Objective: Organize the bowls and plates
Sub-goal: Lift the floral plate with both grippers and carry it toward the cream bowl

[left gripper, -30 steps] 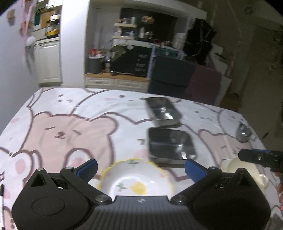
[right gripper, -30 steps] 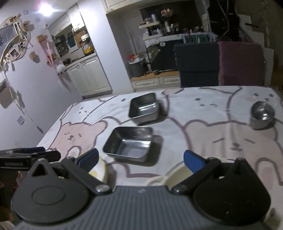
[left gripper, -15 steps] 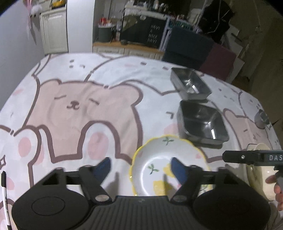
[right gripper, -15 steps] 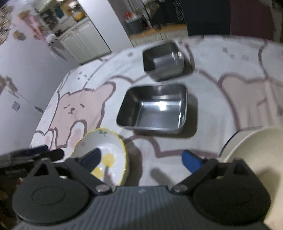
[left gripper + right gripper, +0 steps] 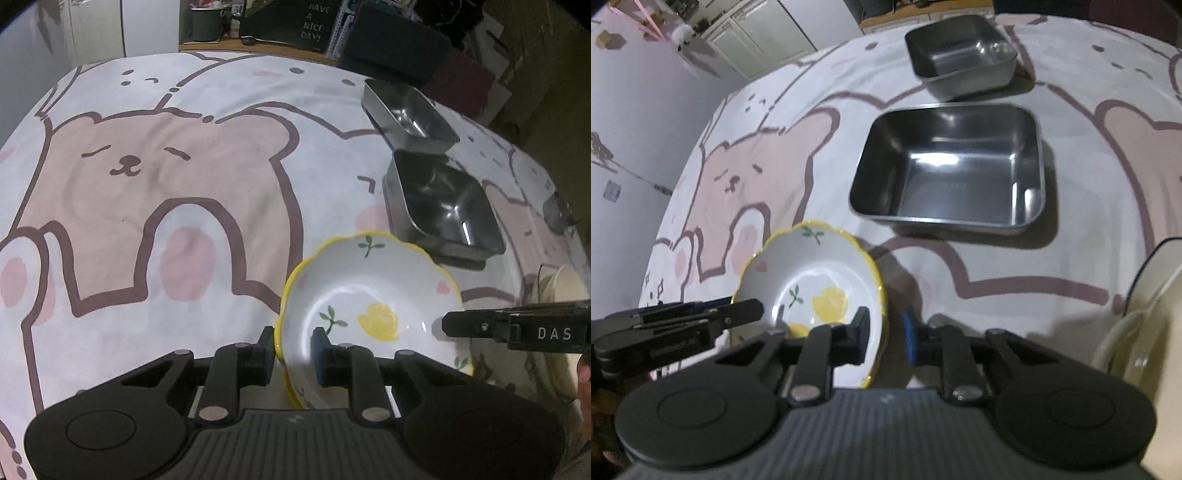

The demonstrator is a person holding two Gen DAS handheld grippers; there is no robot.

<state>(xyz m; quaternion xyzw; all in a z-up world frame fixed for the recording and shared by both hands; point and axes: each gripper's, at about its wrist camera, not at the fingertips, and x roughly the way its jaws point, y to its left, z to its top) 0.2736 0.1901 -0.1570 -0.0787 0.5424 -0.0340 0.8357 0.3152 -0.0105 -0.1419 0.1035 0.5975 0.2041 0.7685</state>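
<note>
The scalloped white ceramic bowl with yellow rim (image 5: 373, 306) sits lower centre of frame on the bear-print tablecloth (image 5: 155, 177); left gripper (image 5: 293, 345) pinches its left rim, right gripper (image 5: 884, 332) its right rim, jaws nearly closed. Two rectangular steel trays (image 5: 949, 173) above; cream bowl (image 5: 1145, 332) lower right.

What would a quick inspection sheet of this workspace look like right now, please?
Surface: bear-print tablecloth, flat.
Job's things: yellow-rimmed bowl nearest; large steel tray behind it, small steel tray beyond; cream bowl at right edge; small steel cup far right.
Clutter: nothing seen.
Grippers: left gripper straddles the yellow-rimmed bowl's left rim, right gripper its right rim; whether either is clamped, cannot tell.
Cables: nothing seen.
Surroundings: white cabinets; dark sign reading HAVE A NICE DAY.
</note>
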